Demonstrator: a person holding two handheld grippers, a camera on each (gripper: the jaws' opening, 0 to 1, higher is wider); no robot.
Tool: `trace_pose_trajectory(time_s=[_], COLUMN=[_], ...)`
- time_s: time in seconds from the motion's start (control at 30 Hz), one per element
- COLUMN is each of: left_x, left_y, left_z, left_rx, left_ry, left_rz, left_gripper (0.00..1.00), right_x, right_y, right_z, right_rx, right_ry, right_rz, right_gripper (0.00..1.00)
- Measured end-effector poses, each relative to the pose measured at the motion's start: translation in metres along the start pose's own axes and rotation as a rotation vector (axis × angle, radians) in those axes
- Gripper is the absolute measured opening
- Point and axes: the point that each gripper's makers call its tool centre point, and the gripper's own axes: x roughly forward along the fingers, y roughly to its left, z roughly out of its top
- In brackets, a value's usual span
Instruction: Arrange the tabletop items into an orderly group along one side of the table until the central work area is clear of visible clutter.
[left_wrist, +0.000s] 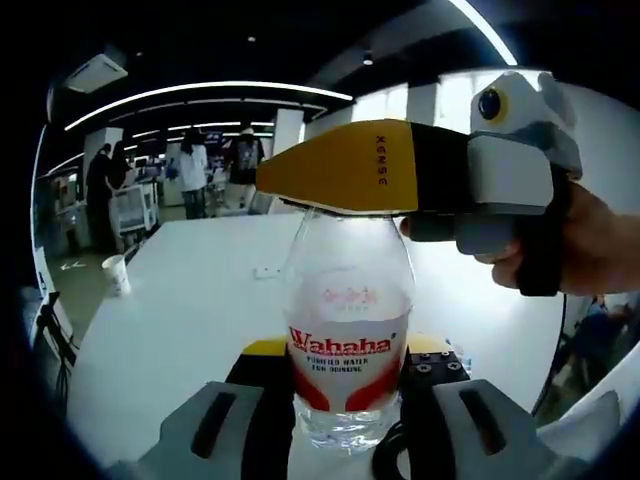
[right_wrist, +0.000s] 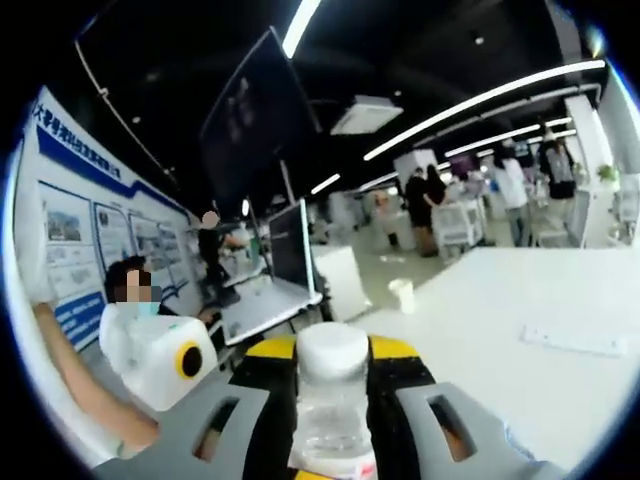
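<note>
Between jaws, clear red-labelled water bottle (left_wrist: 347, 340)

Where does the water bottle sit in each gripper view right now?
Left gripper view: water bottle at lower centre between the jaws, its top under the right gripper.
Right gripper view: its white cap and neck at bottom centre between the jaws.
Shared landmark: paper cup.

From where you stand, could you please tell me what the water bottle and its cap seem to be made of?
Water bottle: apparently thin clear plastic, glossy; the table shows through it, and a red-and-white printed label wraps it. Cap: likely opaque white plastic, matte, with a smooth top. Both hand-held grippers are closed on the bottle.
</note>
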Motion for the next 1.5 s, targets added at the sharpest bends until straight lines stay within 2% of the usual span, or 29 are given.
trace_pose_trajectory(time_s=[0.17,0.27,0.33,0.43,0.53,0.63,0.7,0.9,0.97,1.07,1.2,1.27,1.3,1.5], left_x=[-0.001,-0.001,0.0,0.003,0.007,0.013,0.018,0.03,0.034,0.039,0.045,0.05,0.051,0.058], left_y=[0.003,0.006,0.011,0.02,0.03,0.044,0.051,0.072,0.078,0.087,0.093,0.099,0.104,0.127], left_z=[0.006,0.014,0.02,0.025,0.026,0.025,0.022,0.016,0.014,0.011,0.007,0.004,0.003,-0.001], left_rx=[-0.004,-0.003,-0.003,0.002,0.013,-0.035,-0.011,-0.037,-0.046,-0.047,-0.051,-0.057,-0.059,-0.076], left_ry=[0.003,-0.021,-0.037,-0.048,-0.052,-0.057,-0.045,-0.036,-0.035,-0.024,-0.008,0.001,0.007,0.016], left_rz=[0.004,0.01,0.02,0.039,0.058,0.072,0.093,0.12,0.127,0.144,0.157,0.159,0.172,0.227], left_gripper=[0.33,0.33,0.33,0.33,0.34,0.34,0.34,0.35,0.35,0.35,0.35,0.35,0.35,0.35], right_x=[0.003,0.005,0.004,0.0,-0.009,-0.02,-0.029,-0.072,-0.087,-0.108,-0.133,-0.146,-0.157,-0.201], right_y=[-0.002,-0.003,-0.01,-0.016,-0.022,-0.028,-0.03,-0.038,-0.041,-0.04,-0.038,-0.039,-0.04,-0.033], right_z=[0.007,0.018,0.027,0.028,0.025,0.022,0.016,-0.006,-0.015,-0.018,-0.029,-0.041,-0.054,-0.077], right_rx=[0.042,0.065,0.037,0.037,0.036,0.038,0.058,0.091,0.142,0.14,0.156,0.175,0.191,0.255], right_ry=[-0.019,-0.054,-0.102,-0.1,-0.104,-0.114,-0.108,-0.094,-0.079,-0.103,-0.1,-0.083,-0.053,-0.071], right_rz=[-0.006,0.004,-0.038,-0.065,-0.098,-0.128,-0.137,-0.203,-0.234,-0.268,-0.309,-0.336,-0.371,-0.462], right_gripper=[0.23,0.25,0.29,0.34,0.34,0.34,0.34,0.33,0.32,0.3,0.29,0.28,0.28,0.27])
